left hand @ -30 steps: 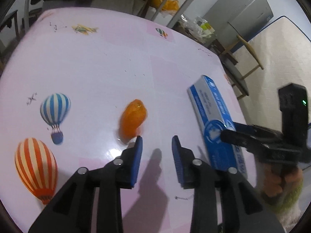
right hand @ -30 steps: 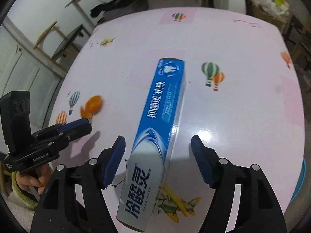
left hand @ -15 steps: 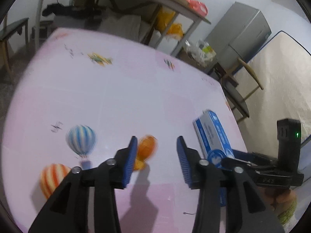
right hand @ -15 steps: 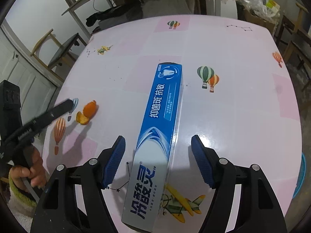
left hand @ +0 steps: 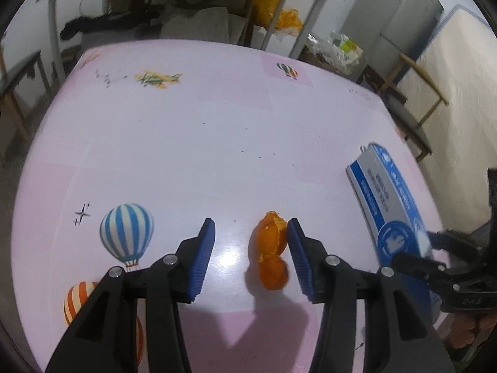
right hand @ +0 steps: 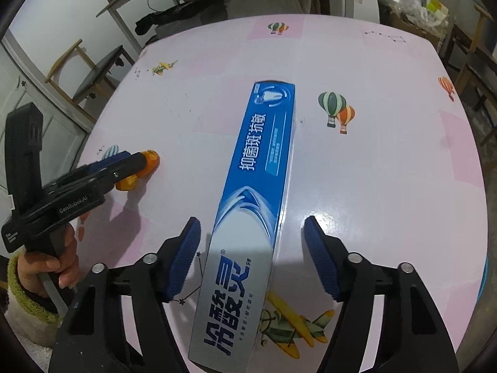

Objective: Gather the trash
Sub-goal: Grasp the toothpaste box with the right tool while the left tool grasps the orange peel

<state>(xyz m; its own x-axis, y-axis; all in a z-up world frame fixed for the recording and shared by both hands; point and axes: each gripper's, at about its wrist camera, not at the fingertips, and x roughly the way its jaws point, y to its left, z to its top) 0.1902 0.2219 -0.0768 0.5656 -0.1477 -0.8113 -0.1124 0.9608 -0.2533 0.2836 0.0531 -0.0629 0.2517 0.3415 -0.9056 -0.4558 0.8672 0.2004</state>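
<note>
An orange peel (left hand: 271, 250) lies on the pink table. My left gripper (left hand: 250, 259) is open, and the peel sits between its blue pads, close to the right pad (left hand: 299, 261). The right wrist view shows the peel (right hand: 146, 168) partly hidden behind the left gripper (right hand: 124, 161). A long blue toothpaste box (right hand: 248, 205) lies on the table. My right gripper (right hand: 251, 264) is open and straddles the box's near end without touching it. The box also shows at the right of the left wrist view (left hand: 385, 205), with the right gripper (left hand: 428, 248) at its near end.
The table (left hand: 202, 143) has balloon and aeroplane prints. Chairs (right hand: 90, 74) stand at its left side, and shelves, bags and a grey cabinet (left hand: 400, 21) stand beyond the far edge. A blue rim (right hand: 484, 276) peeks in at the right table edge.
My left gripper has opened wider and shifted left, so the peel now sits between its pads. The right gripper has moved slightly forward along the box and stays open.
</note>
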